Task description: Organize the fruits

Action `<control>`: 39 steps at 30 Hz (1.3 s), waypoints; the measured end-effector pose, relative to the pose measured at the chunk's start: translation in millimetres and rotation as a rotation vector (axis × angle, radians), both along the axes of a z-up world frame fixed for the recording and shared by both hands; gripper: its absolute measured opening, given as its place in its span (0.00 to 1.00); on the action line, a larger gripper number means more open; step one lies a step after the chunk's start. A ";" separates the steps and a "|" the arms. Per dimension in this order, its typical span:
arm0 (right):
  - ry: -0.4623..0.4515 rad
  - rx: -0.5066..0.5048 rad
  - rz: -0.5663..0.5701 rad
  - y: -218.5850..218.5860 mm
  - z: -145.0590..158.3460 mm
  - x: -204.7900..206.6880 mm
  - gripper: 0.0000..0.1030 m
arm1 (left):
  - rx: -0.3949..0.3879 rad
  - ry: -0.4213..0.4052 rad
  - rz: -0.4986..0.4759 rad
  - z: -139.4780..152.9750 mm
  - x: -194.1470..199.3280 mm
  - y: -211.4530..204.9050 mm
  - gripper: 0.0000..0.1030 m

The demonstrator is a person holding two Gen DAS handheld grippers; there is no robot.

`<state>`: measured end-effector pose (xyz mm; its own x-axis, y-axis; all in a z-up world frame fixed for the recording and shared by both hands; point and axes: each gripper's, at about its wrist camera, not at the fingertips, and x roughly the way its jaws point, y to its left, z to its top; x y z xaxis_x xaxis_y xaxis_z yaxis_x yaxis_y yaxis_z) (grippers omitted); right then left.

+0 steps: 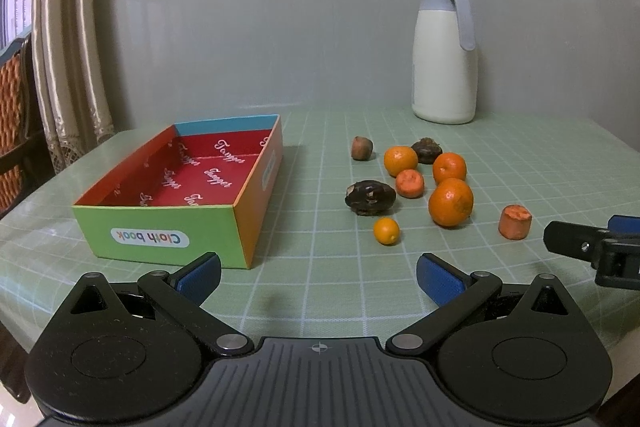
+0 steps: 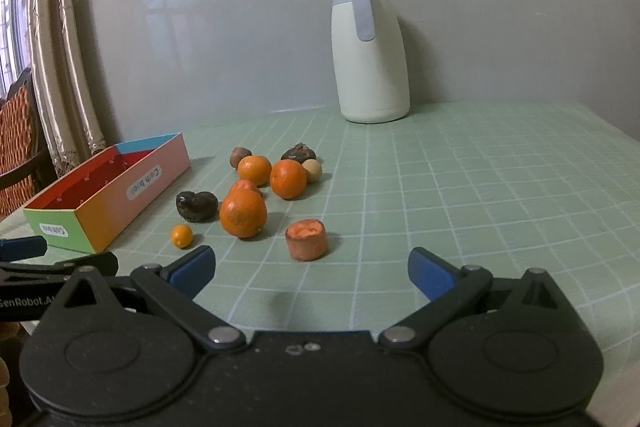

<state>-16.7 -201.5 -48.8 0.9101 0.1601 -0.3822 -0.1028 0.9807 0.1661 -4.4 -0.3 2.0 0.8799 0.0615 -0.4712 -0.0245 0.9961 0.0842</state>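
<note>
So far nothing is in the box (image 1: 120,183); its red floor is bare, and all the fruit lies loose on the green counter (image 1: 320,291) to the right of it. Both tools hang above the near edge with their jaws spread wide and nothing between them: the left gripper (image 1: 318,275) faces the gap between box and fruit, the right gripper (image 2: 310,271) faces the carrot stub (image 2: 307,239) straight ahead.

That stub looks like the sensible first pick for the right side. It stands apart from the pile, so the fingers can come down on either side without knocking anything. Close on its round flanks, low down, not on the cut top.

The big orange (image 2: 243,214) sits just behind and to the left; approach square-on so the left finger does not nudge it, since round fruit will probably roll.

The small kumquat (image 1: 386,231) lies nearest the left gripper and suits it. What the dark lumps (image 1: 370,197) are I cannot tell for certain.
</note>
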 end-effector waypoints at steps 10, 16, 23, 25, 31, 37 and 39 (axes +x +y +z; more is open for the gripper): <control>-0.005 0.058 -0.008 -9.8 3.1 -0.2 1.00 | 0.042 -0.009 -0.009 2.7 0.1 -6.4 1.00; -0.018 0.079 -0.015 -16.0 6.4 -2.0 1.00 | 0.072 -0.019 -0.018 7.6 3.7 -11.3 1.00; -0.016 0.118 -0.052 -30.1 7.0 -1.7 1.00 | 0.131 -0.021 -0.046 10.7 13.0 -24.6 1.00; -0.007 0.131 -0.069 -34.7 6.2 -0.1 1.00 | 0.145 -0.019 -0.057 10.5 16.1 -28.8 1.00; -0.013 0.163 -0.092 -45.1 6.7 -0.7 1.00 | 0.191 -0.012 -0.077 10.5 26.4 -39.3 1.00; -0.025 0.163 -0.084 -46.7 8.1 -1.0 1.00 | 0.224 -0.018 -0.110 10.0 35.8 -46.4 1.00; -0.027 0.167 -0.079 -47.3 8.5 -1.0 1.00 | 0.234 -0.015 -0.118 8.9 39.8 -48.6 1.00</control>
<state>-17.6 -248.8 -40.3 0.9319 0.1470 -0.3317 -0.0334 0.9451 0.3250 35.5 -48.9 10.9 0.8943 0.0633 -0.4429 0.0880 0.9457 0.3129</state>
